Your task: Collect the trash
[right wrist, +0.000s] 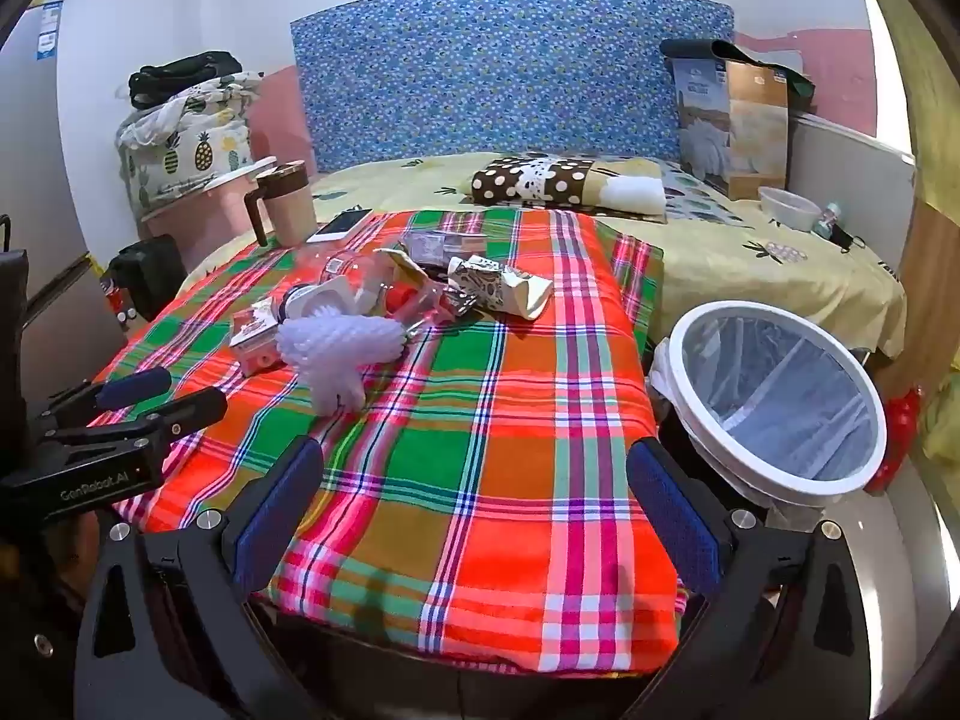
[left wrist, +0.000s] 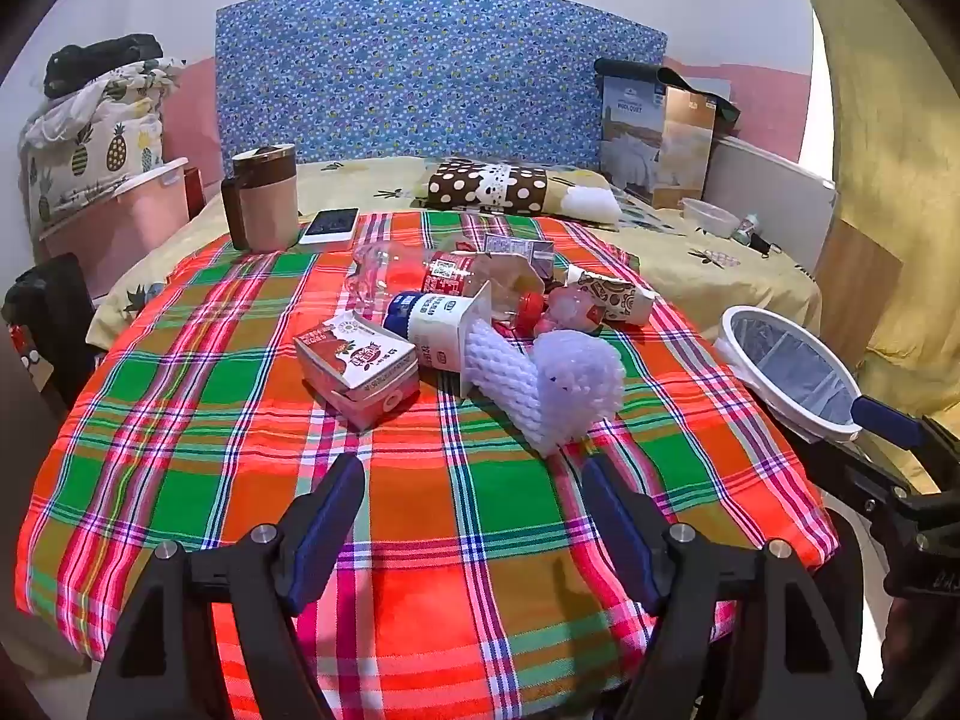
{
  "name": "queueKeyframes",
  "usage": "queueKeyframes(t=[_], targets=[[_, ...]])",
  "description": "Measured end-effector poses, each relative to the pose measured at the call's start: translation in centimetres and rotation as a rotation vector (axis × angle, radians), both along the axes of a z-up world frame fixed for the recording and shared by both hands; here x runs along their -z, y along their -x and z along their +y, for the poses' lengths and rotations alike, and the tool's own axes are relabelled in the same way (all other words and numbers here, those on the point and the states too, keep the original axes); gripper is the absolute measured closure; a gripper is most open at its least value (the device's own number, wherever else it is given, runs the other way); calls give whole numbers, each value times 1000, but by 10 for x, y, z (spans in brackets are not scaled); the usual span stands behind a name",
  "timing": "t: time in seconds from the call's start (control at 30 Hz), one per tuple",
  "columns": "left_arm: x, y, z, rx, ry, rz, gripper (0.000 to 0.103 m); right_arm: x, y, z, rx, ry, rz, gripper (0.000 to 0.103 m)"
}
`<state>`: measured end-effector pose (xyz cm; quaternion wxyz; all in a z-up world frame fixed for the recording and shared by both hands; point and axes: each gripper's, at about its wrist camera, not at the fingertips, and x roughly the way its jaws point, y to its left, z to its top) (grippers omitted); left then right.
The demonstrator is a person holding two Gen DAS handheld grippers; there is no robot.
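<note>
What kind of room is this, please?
Most likely a bedroom: a bed with a blue floral headboard, a polka-dot pillow, and folded pineapple-print bedding stacked beside it.

light: bright, even, oversaturated | shadows: soft | focus: sharp | edges: fisheye-bent, dark vignette

My right gripper (right wrist: 474, 516) hangs over the near edge of the plaid cloth (right wrist: 480, 420), its blue-padded jaws spread wide with nothing between them. At far left my left gripper (right wrist: 150, 396) reaches in. Trash clusters on the cloth's far left: white foam netting (right wrist: 342, 354), a red carton (right wrist: 255, 342), a clear bottle (right wrist: 360, 276), a crumpled patterned wrapper (right wrist: 498, 291). A white-rimmed bin (right wrist: 780, 396) with a clear liner stands just beside the cloth's right edge.
</note>
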<state>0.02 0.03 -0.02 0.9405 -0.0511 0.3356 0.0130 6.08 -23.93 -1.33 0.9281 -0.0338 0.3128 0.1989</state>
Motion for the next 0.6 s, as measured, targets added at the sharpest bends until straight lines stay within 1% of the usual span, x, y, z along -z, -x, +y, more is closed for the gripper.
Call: queueKeyframes(t=[0.2,0.47,0.5,0.6], targets=[[0,1,0,2,3,-6,28,-2,-2,-3,14,-6,-2,1],[-2,-1,1,0,6,-3,28,2,2,9,5,2,-2,1],[-2,0,2,0,8,-3,28,-3,2,2,4,-2,-3,1],[-1,-1,-2,2,7,-2,28,-3,2,3,3,-1,-2,1]])
